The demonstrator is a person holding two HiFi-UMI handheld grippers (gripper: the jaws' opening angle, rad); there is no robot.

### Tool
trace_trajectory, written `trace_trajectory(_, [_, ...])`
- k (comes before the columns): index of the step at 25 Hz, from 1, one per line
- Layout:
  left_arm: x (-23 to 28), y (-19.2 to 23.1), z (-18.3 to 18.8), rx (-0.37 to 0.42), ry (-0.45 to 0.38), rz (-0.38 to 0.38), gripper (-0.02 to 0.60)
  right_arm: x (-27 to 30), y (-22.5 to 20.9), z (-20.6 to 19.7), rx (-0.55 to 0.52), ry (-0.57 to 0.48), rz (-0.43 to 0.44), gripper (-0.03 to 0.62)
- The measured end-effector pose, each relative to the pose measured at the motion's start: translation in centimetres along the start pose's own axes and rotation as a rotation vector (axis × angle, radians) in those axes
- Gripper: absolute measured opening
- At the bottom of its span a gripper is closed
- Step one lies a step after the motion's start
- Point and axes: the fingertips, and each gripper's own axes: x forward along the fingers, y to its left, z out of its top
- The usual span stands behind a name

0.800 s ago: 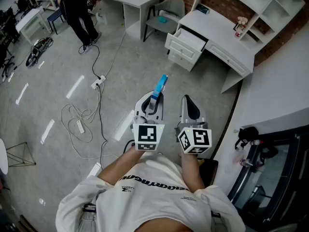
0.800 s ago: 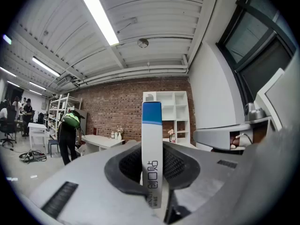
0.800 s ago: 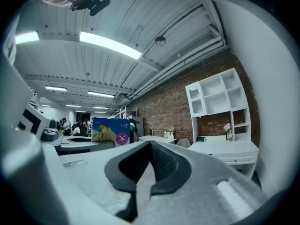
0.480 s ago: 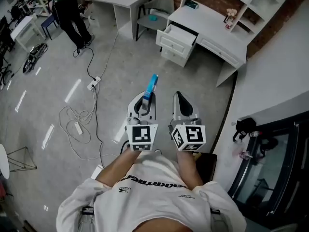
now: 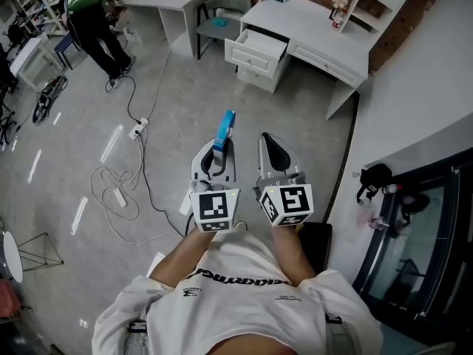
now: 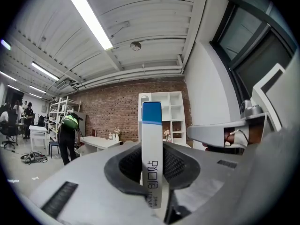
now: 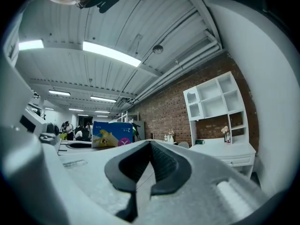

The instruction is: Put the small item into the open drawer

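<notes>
Fingers, left set (image 6: 124,165): clamped on the small item (image 6: 152,149), a slim white carton with a blue cap and dark print down its narrow face. We grip it by the lower end, so most of its length stands out past the fingertips, blue end foremost. We judge this leaves the free end ready to enter the drawer first.

Fingers, right set (image 7: 164,165): shut together, nothing between them. We carry the right gripper (image 5: 270,146) just beside the left gripper (image 5: 219,150), both in front of our body over the floor (image 5: 222,80).

Item, location: in the air, pointing ahead towards the furniture, well apart from its goal.

Goal, open drawer (image 5: 260,45): top drawer of a white pedestal under the white surface (image 5: 318,32), pulled out towards us, mouth upward. We cannot tell what lies inside from here. Lower drawer (image 5: 250,66) beneath it is shut.

Edges and room:
- Grey floor between us and the pedestal is bare along the straight line.
- Cables (image 5: 126,187) and a power strip (image 5: 137,130) lie to our left, off that line.
- Chair (image 5: 222,9) stands just left of the pedestal.
- Wall (image 5: 414,102) closes the right side.
- A person (image 5: 92,17) stands far left, well away.

We judge the approach free from the front. The drawer's front lip and the surface's edge above it are the edges to clear, so the carton should come in from above.
</notes>
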Motion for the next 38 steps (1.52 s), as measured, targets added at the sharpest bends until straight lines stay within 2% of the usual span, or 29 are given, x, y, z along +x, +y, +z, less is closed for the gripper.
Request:
trace_trajectory(6, [0.8,-2.7,-1.4,0.004,0.009,0.008,0.063,-1.0,-3.1,-1.5,0.019,0.01,-0.01,-0.002])
trace_trajectory(17, [7.4,-1.9,-5.0,-0.014,0.046,0.035,0.063,4.4,-7.8,-4.6,0.038,0.036,-0.022,-0.002])
trace_trajectory(24, [15.6,0.5,-5.4,-0.027,0.042,0.033,0.063,11.7,-11.7,-5.0,0.038,0.04,-0.021,-0.002])
trace_trajectory(38, [36.5,6.3,-3.9,-0.004,0.072,-0.049,0.063,30.5,-20.8,-3.2,0.038,0.06,-0.086,-0.002])
